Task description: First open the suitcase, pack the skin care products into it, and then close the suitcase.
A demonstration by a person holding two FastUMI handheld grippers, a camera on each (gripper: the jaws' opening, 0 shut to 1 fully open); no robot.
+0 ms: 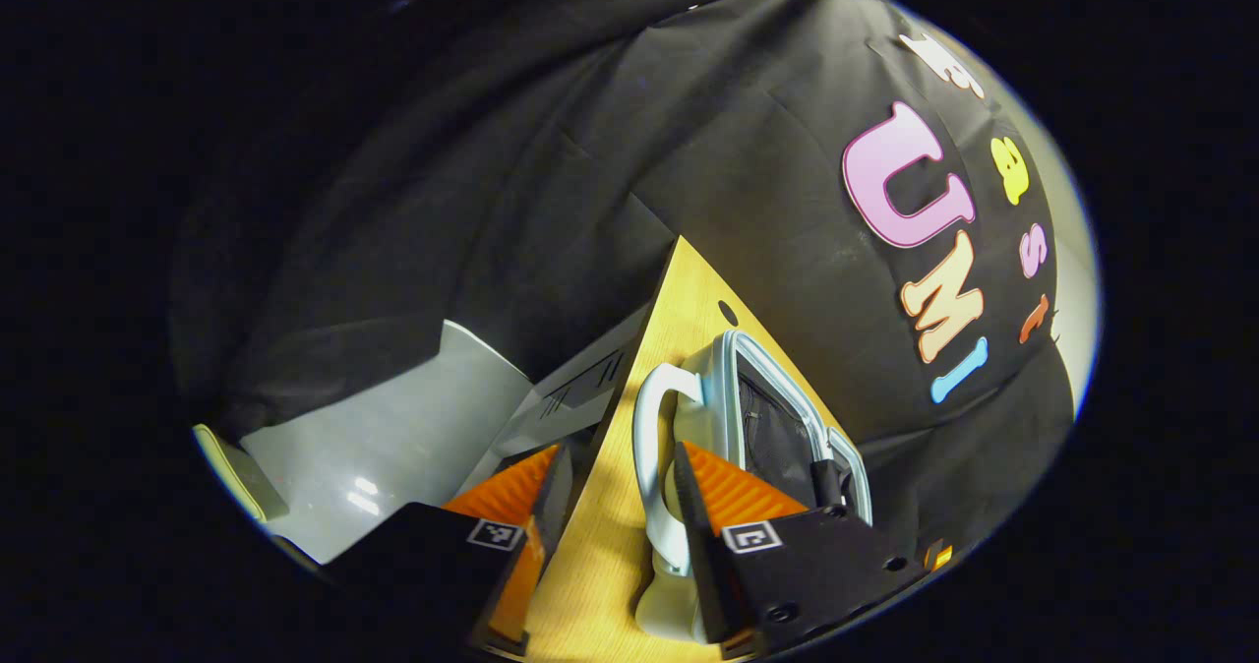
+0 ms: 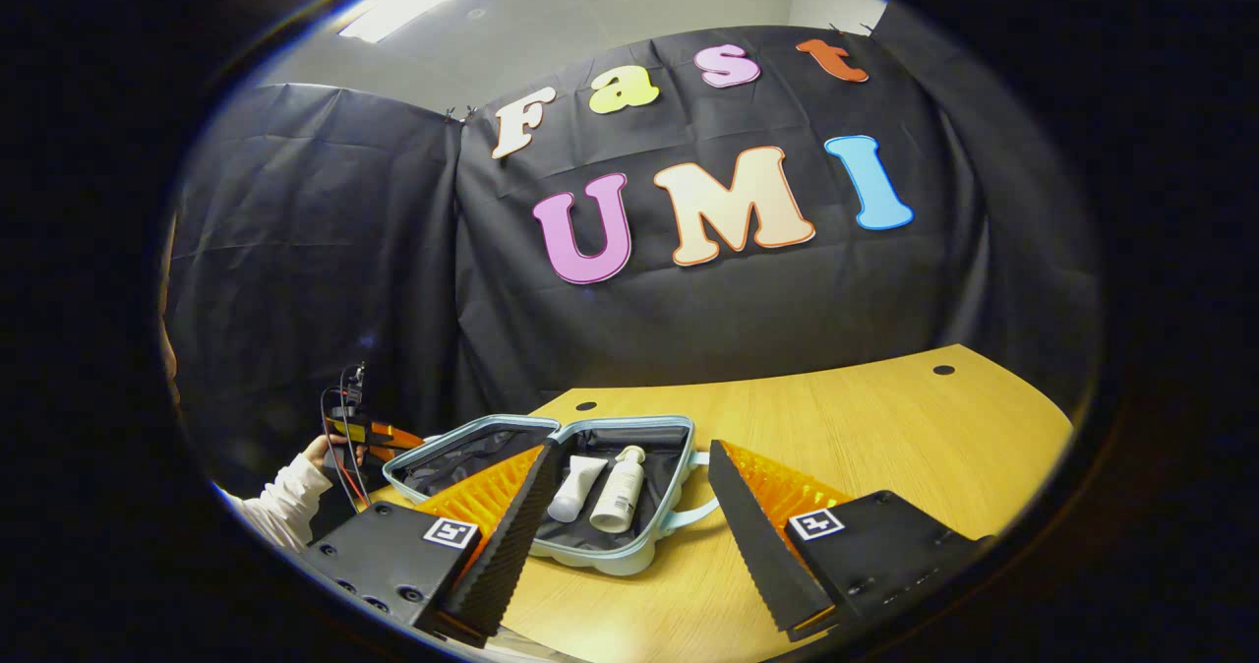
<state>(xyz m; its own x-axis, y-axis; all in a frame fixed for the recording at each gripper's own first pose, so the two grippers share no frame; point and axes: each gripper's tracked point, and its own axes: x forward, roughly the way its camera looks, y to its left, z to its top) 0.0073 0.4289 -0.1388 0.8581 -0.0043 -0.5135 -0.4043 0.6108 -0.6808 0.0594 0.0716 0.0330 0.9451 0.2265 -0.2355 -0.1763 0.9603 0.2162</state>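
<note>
The pale blue suitcase [image 2: 615,557] lies open on the wooden table [image 2: 885,427], its dark lining showing. A white tube [image 2: 575,488] and a white bottle [image 2: 618,491] lie side by side in its right half. The lid half [image 2: 443,444] slants up to the left. My right gripper [image 2: 629,535] stands open in front of the case, one finger on each side of the filled half. In the left gripper view the suitcase [image 1: 777,388] appears edge-on with a pale looped handle [image 1: 647,447] beside one finger. My left gripper [image 1: 615,506] is open over the bare table, holding nothing.
In the right gripper view, a hand in a white sleeve [image 2: 285,496] holds the left gripper [image 2: 359,432] beyond the lid's left edge. Bare table [image 2: 934,417] stretches right of the case, with small round holes. Black cloth walls close the back. Grey floor [image 1: 393,447] lies beside the table's edge.
</note>
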